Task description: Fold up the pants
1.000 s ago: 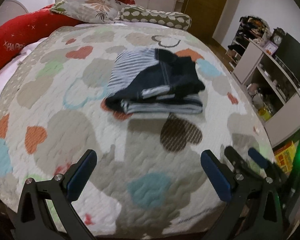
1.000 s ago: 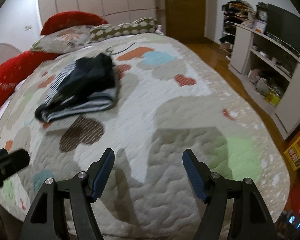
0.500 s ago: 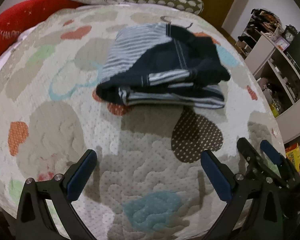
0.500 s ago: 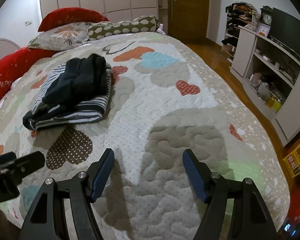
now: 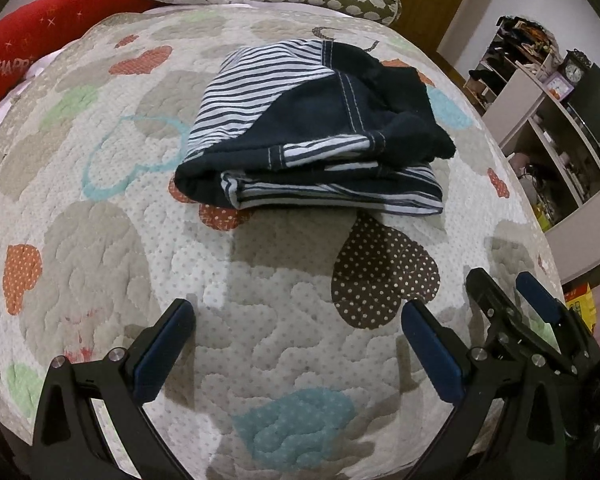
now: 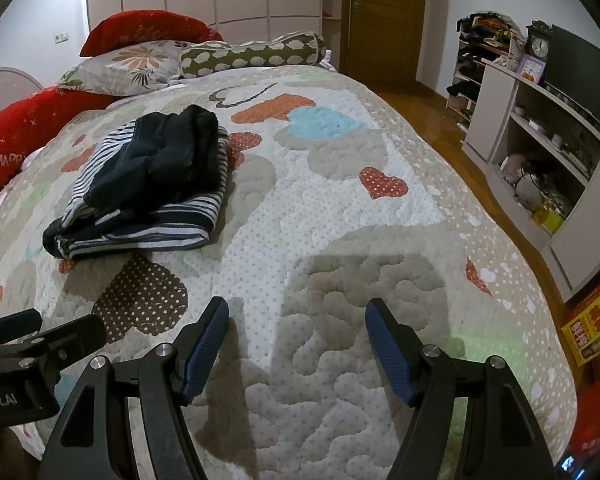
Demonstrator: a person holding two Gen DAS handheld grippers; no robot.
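On the bed (image 5: 260, 360), the pants (image 5: 312, 144) lay in a folded bundle, nearer than a second before as both grippers, left (image 5: 298, 344) and right (image 6: 296, 344), approached with fingers spread and empty

The red pillow (image 5: 28, 44) is cut by the left edge; its white lettering perhaps reads "HAPP", the rest is hidden.
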